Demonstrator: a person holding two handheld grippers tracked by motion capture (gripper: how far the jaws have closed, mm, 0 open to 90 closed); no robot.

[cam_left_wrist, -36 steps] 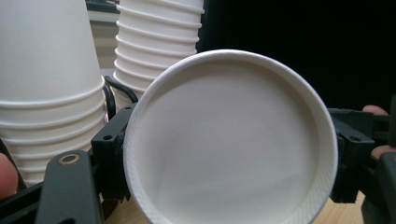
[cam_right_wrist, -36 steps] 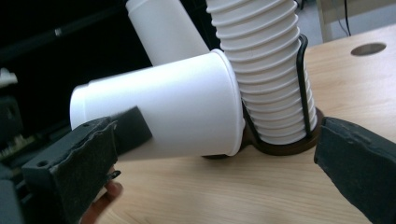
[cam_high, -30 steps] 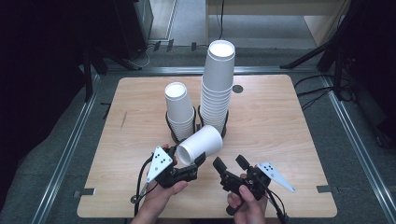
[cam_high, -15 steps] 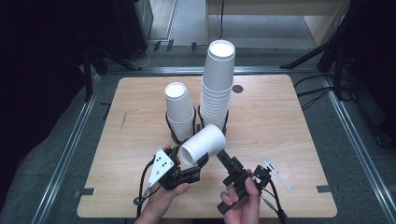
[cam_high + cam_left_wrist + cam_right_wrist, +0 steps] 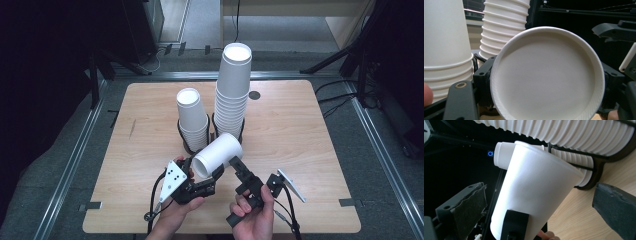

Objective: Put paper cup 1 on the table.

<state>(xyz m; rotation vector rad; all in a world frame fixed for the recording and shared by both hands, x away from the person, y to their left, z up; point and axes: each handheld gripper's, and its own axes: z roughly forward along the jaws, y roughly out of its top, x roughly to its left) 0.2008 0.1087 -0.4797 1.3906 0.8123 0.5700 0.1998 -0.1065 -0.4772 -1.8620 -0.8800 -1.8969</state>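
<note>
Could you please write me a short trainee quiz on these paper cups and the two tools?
1. True or false: the left tool holds the cup on its side.
2. Which stack is taller: A, the left stack, or B, the right stack?
3. Are the jaws of the right tool closed on anything?

Key:
1. True; its jaws grip the cup near the rim, as the left gripper view shows.
2. B.
3. No; they stand open beside the cup's narrow end.
</note>
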